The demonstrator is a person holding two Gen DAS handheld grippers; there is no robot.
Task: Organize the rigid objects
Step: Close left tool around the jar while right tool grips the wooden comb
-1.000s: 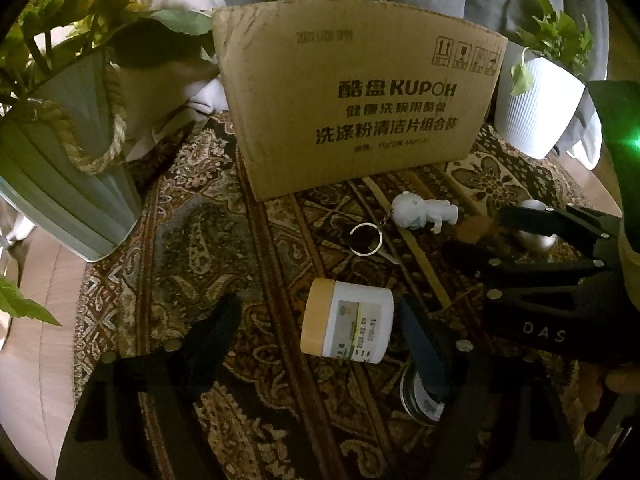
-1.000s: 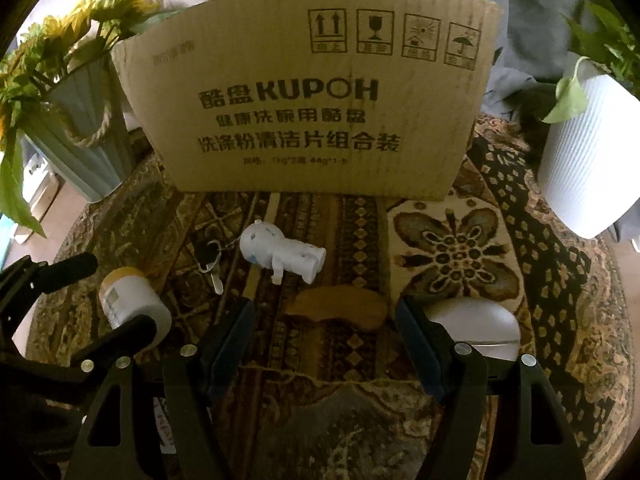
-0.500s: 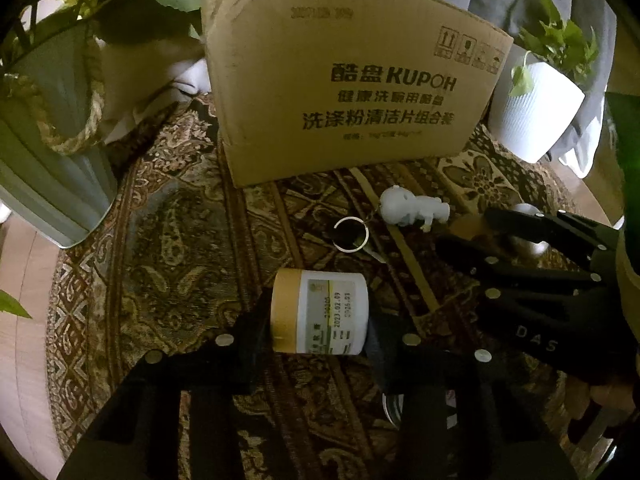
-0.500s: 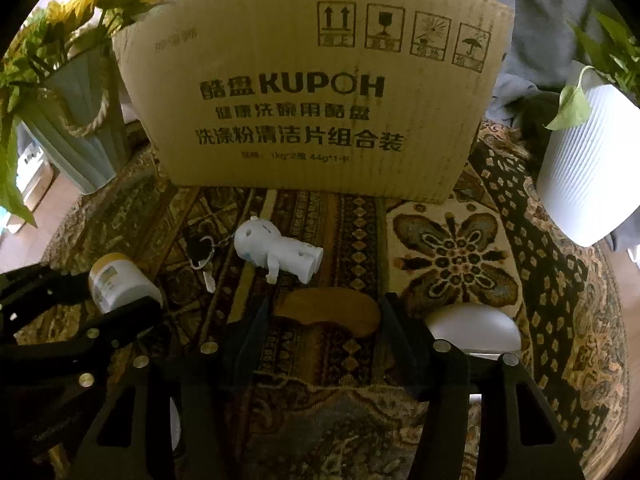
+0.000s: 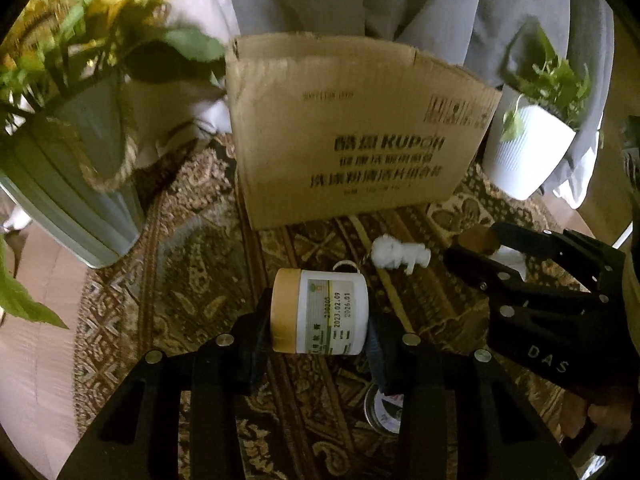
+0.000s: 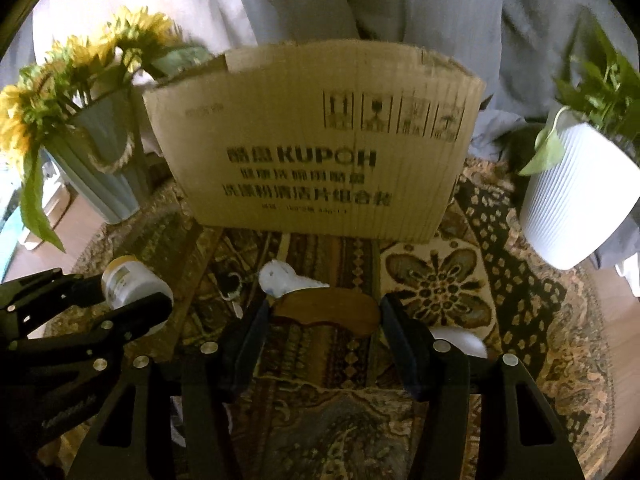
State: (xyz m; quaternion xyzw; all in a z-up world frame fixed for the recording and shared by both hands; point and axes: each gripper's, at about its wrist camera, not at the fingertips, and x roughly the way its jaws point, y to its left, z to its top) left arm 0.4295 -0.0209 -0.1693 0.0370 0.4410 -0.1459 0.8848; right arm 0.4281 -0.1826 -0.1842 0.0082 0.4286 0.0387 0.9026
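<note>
My left gripper (image 5: 318, 316) is shut on a white jar with a tan lid (image 5: 319, 311) and holds it above the patterned cloth; the jar also shows in the right wrist view (image 6: 128, 284). My right gripper (image 6: 324, 312) is shut on a flat brown wooden piece (image 6: 326, 309), lifted off the cloth. A cardboard box (image 5: 352, 132) stands behind, open at the top; it also shows in the right wrist view (image 6: 316, 140). A white figurine with a key ring (image 5: 400, 256) lies in front of the box.
A grey-green vase of sunflowers (image 5: 68, 176) stands at the left, a white ribbed plant pot (image 6: 576, 196) at the right. A white rounded object (image 6: 460, 340) lies behind the right finger. A small round tin (image 5: 382, 412) lies under the left gripper.
Both grippers closed on their objects and rose: the left lifted the jar, the right lifted the wooden piece. Both views now sit higher and see the box's top edge.
</note>
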